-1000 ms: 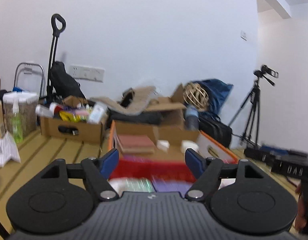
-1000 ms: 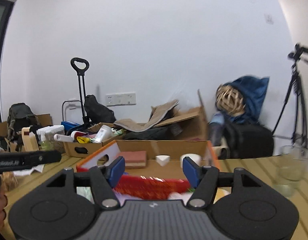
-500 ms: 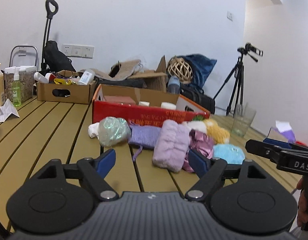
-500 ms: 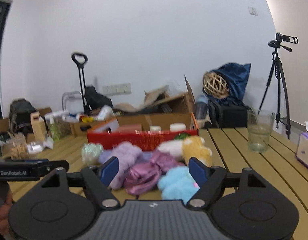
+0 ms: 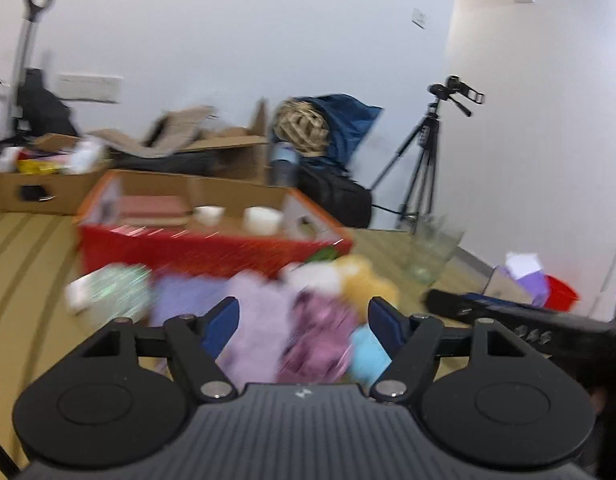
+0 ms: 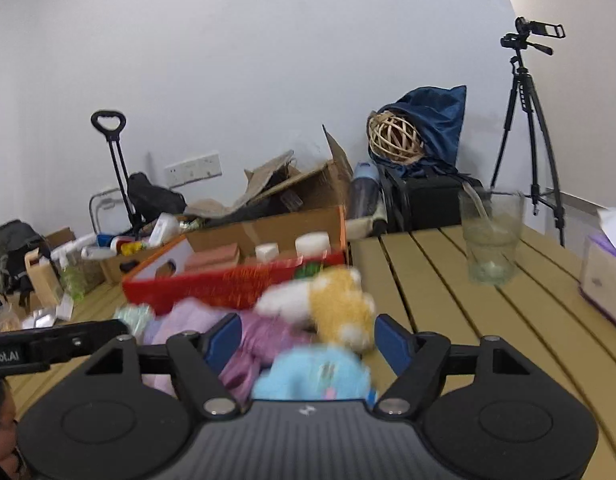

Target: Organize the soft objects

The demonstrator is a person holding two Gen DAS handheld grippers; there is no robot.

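Left gripper (image 5: 303,317) and right gripper (image 6: 308,335) held open, empty, jaws just narrowed; plush toys (image 6: 339,312) judged light, squashy; best pinched mid-body.

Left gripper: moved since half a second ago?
Yes. In the left wrist view the red cardboard box sits closer and larger between the left gripper fingertips, and the soft pile has slid lower, so it advanced toward the box. Jaws open, nothing gripped.

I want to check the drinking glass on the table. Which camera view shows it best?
The right wrist view: the glass stands sharp and whole on the slatted table. In the left wrist view the glass is motion-blurred and harder to read.
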